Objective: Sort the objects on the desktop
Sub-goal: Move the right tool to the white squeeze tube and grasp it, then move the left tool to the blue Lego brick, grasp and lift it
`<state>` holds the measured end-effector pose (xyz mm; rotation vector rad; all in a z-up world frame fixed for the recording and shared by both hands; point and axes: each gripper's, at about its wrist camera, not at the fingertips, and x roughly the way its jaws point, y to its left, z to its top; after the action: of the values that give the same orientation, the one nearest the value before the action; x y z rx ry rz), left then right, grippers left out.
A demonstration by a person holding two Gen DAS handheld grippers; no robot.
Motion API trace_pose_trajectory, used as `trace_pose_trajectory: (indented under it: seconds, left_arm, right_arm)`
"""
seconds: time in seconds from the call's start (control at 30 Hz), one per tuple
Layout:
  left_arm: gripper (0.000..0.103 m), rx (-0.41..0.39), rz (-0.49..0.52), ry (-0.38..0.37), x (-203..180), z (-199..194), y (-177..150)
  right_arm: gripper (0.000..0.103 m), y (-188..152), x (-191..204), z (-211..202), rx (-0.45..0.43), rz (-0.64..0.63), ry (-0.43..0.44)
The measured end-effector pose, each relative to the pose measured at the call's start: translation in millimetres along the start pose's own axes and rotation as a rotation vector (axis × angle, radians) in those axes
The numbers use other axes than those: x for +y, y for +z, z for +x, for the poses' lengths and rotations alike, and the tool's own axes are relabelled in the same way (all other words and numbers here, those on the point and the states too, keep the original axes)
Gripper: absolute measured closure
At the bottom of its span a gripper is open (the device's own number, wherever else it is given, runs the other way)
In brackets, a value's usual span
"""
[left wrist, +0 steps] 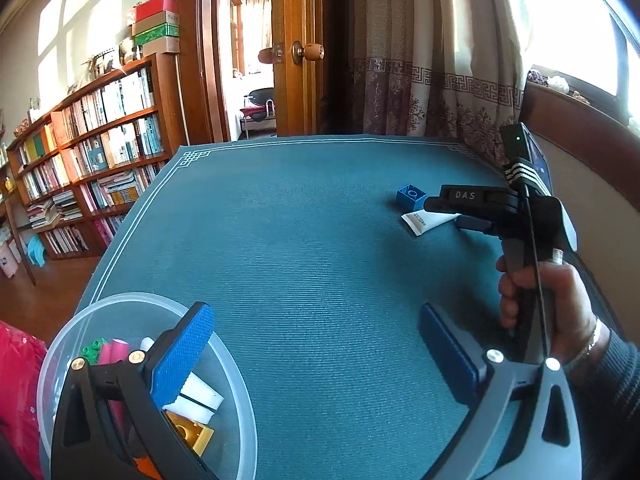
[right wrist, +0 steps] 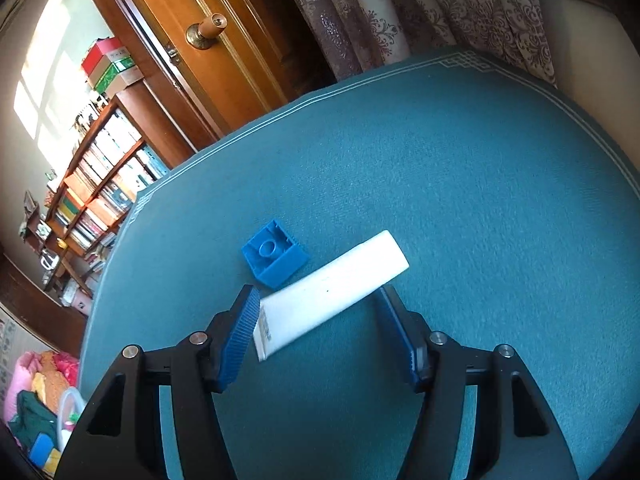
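A white tube (right wrist: 332, 294) lies flat on the teal mat (right wrist: 460, 184) that covers the counter, its crimped, printed end pointing toward the camera of the right claw (right wrist: 316, 334). That claw is spread wide and grasps nothing: its two blue ribbed pads (right wrist: 240, 336) stand on either side of the tube's near end. The left pad sits just beside the tube's corner, while the right pad is close to the tube's edge; whether either one touches cannot be told.

Just beside the tube, on its far left side, lies a blue building brick (right wrist: 274, 258), hollow side up.

From the left wrist view, the same tube (left wrist: 426, 222) and brick (left wrist: 410, 196) appear toward the far right of the mat, with the right claw's black body low over them and a person's hand (left wrist: 536, 304) in a dark sleeve gripping its handle.

The left claw (left wrist: 316, 344) is also released and empty, its pads far apart. It hangs at the near left part of the counter, one pad over a clear plastic bowl (left wrist: 236, 380). Inside the bowl are sorted items: a green brick (left wrist: 94, 350), a pink tube (left wrist: 114, 352), a white block (left wrist: 200, 398) and a yellow brick (left wrist: 192, 434).

Beyond the counter stand a bookshelf (left wrist: 92, 160), a wooden door (left wrist: 298, 48) and patterned curtains (left wrist: 420, 60).
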<state>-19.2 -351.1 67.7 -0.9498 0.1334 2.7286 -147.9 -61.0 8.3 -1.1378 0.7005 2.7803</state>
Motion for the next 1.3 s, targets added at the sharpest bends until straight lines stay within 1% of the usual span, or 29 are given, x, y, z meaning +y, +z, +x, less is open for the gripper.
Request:
trace_pose_trajectory:
  seconds: [0.1,0.23,0.3,0.37,0.43,0.47,0.5,0.57,0.67,0.87,1.03,1.17,1.3]
  left_arm:
    - [0.0,0.003,0.0,0.003,2,3,1]
    - [0.0,0.008,-0.002,0.003,3,6,2]
    - [0.0,0.013,-0.007,0.002,4,8,2]
    - [0.0,0.017,-0.014,-0.003,4,10,3]
    - [0.0,0.02,-0.019,-0.01,4,12,4]
    - [0.0,0.024,-0.023,-0.015,4,14,5]
    - [0.0,0.027,-0.025,-0.019,3,15,5]
    - [0.0,0.035,-0.028,-0.028,0,19,6]
    - [0.0,0.045,-0.024,-0.041,-7,22,9]
    - [0.0,0.051,0.012,-0.054,-26,32,17]
    - [0.0,0.068,0.038,-0.057,-43,53,30]
    - [0.0,0.083,0.064,-0.037,-59,73,43]
    - [0.0,0.089,0.079,-0.024,-74,93,56]
  right_arm:
    - [0.039,4,10,8,-0.006,-0.064,-0.062]
    - [0.039,3,29,21,0.001,-0.232,-0.19]
    - [0.039,2,32,22,0.007,-0.271,-0.214]
    - [0.047,0,30,21,0.007,-0.282,-0.222]
    - [0.067,0,25,17,0.006,-0.288,-0.237]
    - [0.072,1,19,15,0.005,-0.285,-0.235]
    - [0.074,2,14,13,0.007,-0.276,-0.22]
    - [0.074,3,3,7,0.01,-0.265,-0.192]
    - [0.074,0,-8,-2,0.009,-0.261,-0.176]
    - [0.075,-8,-32,-23,0.013,-0.257,-0.162]
    - [0.074,-14,-48,-38,0.009,-0.248,-0.142]
    - [0.074,-15,-56,-42,0.0,-0.208,-0.102]
    - [0.074,-14,-58,-43,-0.002,-0.196,-0.086]
